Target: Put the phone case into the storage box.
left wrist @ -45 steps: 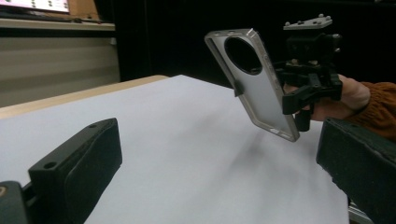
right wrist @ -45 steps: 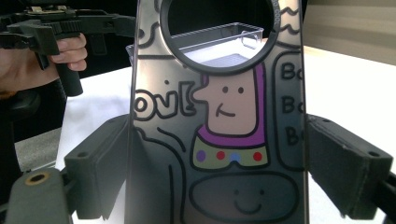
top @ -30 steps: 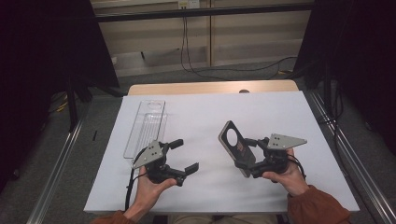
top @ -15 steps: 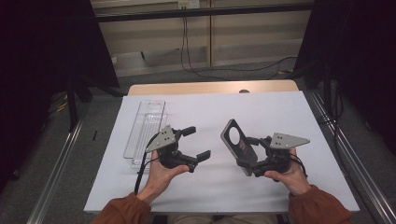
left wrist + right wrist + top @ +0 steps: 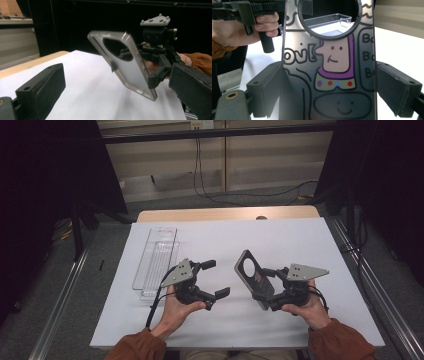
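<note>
The lower end of the phone case [image 5: 329, 65] is cut off by the bottom edge of the right gripper view, so the full depth of the grip cannot be made out. There the printed side is seen: a cartoon face with a purple collar, coloured dots and black lettering that is partly cropped at both sides. In the left gripper view the case's top edge is slightly blurred.

The case is held by the right claw [image 5: 264, 292], whose jaws are closed on its two long edges. It is raised off the tabletop [image 5: 280, 240] and tilted, with its round camera opening uppermost, above the right half of the white surface near the front edge.

The left claw [image 5: 216, 279] is held wide and grips nothing; it is pointed toward the case, just beside it but apart. Both hands are brought in from the front edge of the tabletop, each wrapped around its grip.

A clear plastic tray [image 5: 156, 262] is seen lying along the left edge of the tabletop, behind the left claw.
</note>
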`<state>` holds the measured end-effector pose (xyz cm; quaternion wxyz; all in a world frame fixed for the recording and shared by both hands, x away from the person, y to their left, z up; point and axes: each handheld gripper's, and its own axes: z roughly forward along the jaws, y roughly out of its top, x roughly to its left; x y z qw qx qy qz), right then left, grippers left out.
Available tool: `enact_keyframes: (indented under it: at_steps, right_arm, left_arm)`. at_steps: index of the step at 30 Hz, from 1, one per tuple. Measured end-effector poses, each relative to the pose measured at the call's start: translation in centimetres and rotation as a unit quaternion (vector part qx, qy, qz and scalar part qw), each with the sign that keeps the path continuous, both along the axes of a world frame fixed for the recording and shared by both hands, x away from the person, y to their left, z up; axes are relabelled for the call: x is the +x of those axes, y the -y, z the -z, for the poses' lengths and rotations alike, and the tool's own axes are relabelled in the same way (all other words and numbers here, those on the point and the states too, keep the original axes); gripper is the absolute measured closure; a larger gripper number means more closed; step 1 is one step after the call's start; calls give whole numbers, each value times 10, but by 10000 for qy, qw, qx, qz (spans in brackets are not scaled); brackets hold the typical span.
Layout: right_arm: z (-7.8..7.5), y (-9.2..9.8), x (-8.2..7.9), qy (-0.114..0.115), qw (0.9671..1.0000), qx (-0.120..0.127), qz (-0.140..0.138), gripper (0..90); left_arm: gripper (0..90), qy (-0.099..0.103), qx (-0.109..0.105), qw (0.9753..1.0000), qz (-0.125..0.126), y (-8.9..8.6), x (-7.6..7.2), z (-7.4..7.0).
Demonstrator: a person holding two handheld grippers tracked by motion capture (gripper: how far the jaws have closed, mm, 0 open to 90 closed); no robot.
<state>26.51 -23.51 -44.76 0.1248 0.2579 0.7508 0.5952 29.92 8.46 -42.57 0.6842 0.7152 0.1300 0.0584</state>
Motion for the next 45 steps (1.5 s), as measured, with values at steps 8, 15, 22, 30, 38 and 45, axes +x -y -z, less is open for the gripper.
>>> enact_keyframes:
  at_steps: [8, 15, 22, 30, 38, 45]
  right_arm:
    - [0, -1, 0, -17, 9999, 14, -134, 122]
    - [-2, -2, -1, 13, 9997, 114, -229, 122]
    - [-1, -7, -2, -27, 9989, 50, -462, 122]
    - [1, -13, -3, -57, 9979, -6, -647, 122]
    - [-1, -17, -5, -63, 9963, 23, -854, 122]
    - [0, -24, -6, -141, 9935, 62, -1130, 122]
  left_arm:
    - [8, -93, -39, 9997, 232, 3, -1, 1]
    - [6, -138, -31, 9993, 340, 5, -1, 2]
    - [6, -181, -56, 9982, 571, 10, -3, 5]
    - [6, -172, 15, 9982, 583, 12, -3, 6]
    - [6, -128, -34, 9969, 782, 17, -4, 9]
    - [5, -104, 16, 9963, 858, 17, -1, 9]
